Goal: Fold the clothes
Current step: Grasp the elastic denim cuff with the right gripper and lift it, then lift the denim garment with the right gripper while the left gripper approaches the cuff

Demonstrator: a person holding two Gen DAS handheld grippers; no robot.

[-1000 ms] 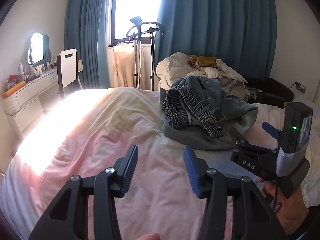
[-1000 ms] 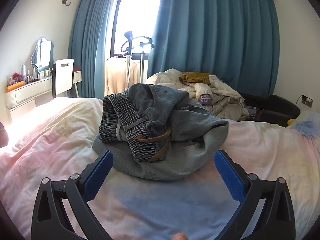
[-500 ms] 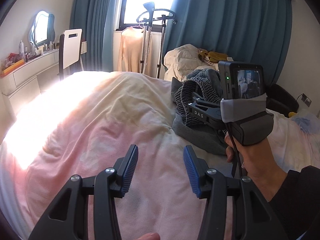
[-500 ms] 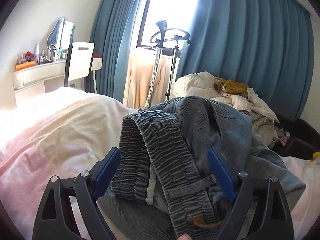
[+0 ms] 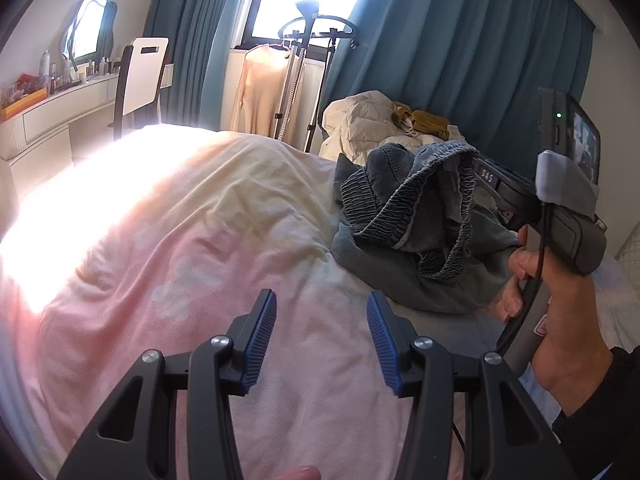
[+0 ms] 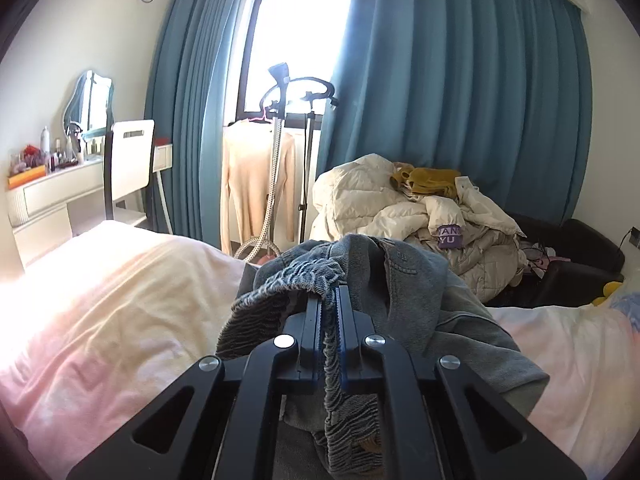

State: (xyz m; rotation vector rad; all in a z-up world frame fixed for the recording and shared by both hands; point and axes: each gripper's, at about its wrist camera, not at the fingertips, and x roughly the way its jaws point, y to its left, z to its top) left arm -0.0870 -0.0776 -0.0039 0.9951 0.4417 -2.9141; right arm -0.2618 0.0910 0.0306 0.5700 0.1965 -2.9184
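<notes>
Right hand-held gripper (image 6: 329, 320) is clamped tight on the ribbed elastic waistband (image 6: 280, 284) of the crumpled grey-blue denim trousers (image 5: 416, 236), which sit in a heap on the bed's pale pink and cream duvet (image 5: 168, 240). Left hand-held gripper (image 5: 320, 336) hovers over bare duvet just beside the heap, blue-padded fingers (image 5: 262, 340) apart, holding nothing. Teal curtains (image 6: 460, 100) hang behind.
</notes>
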